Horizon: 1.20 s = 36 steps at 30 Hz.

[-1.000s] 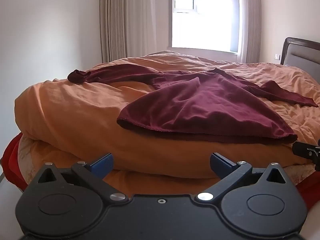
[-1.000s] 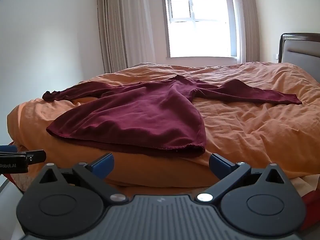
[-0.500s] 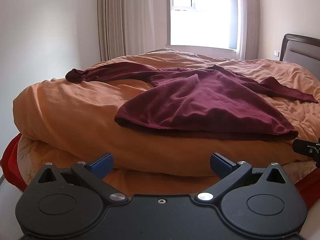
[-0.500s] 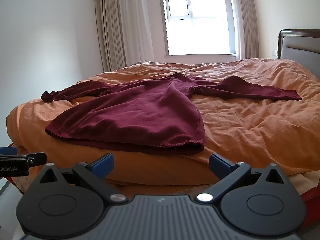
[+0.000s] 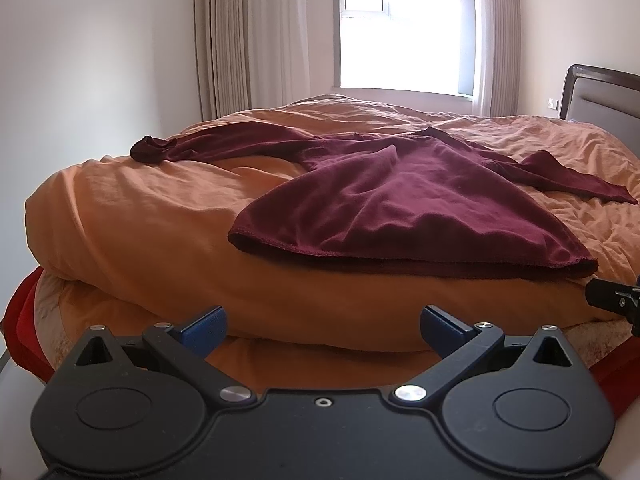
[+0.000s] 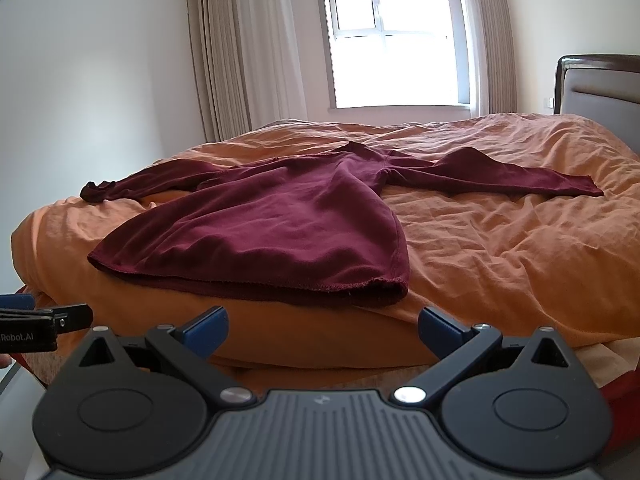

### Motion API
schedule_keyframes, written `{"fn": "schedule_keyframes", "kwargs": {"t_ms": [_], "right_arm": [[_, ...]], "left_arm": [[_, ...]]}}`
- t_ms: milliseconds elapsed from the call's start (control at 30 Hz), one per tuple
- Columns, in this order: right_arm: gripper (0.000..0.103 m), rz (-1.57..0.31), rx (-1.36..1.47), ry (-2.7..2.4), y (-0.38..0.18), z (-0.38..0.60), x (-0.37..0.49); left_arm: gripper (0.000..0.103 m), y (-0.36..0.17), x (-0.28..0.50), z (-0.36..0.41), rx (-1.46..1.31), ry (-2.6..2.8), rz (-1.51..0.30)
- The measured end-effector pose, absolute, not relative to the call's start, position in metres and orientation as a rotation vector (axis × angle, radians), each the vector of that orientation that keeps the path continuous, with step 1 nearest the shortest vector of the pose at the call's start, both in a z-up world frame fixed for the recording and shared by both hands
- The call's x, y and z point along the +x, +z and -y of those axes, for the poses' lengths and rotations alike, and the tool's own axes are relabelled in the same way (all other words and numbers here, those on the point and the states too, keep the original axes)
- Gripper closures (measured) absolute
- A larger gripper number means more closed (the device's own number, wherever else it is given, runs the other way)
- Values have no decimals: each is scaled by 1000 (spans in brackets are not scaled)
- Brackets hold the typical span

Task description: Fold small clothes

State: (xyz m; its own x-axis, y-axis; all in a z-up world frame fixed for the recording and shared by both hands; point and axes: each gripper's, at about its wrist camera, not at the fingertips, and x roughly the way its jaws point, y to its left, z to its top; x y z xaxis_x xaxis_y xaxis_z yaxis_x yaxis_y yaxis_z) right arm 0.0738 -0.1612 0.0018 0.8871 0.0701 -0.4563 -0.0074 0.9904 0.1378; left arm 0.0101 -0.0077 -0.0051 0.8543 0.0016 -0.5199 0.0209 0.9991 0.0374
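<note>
Left wrist view: our left tongs (image 5: 322,330) and right tongs (image 6: 322,330) gape wide, empty.
Maroon top (image 5: 404,208) lies spread on the bed (image 5: 132,220) just beyond both.

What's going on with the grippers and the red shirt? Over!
Left gripper open, empty. Right gripper open, empty. Maroon shirt spread flat on orange duvet, sleeves out, unfolded, untouched. Nothing in the way.

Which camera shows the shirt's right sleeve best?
The right wrist view. There the sleeve lies stretched out across the duvet, visible from shoulder to cuff. In the left wrist view the same sleeve sits near the picture's edge, squashed by the lens and seen at a flatter angle, so it looks shorter.
</note>
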Motion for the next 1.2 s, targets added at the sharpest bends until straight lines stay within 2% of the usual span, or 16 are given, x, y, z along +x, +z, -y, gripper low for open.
{"fn": "schedule_keyframes", "kwargs": {"t_ms": [1200], "right_arm": [[0, -503, 138, 35, 1, 162, 80]], "left_arm": [[1, -10, 21, 11, 53, -12, -584]]}}
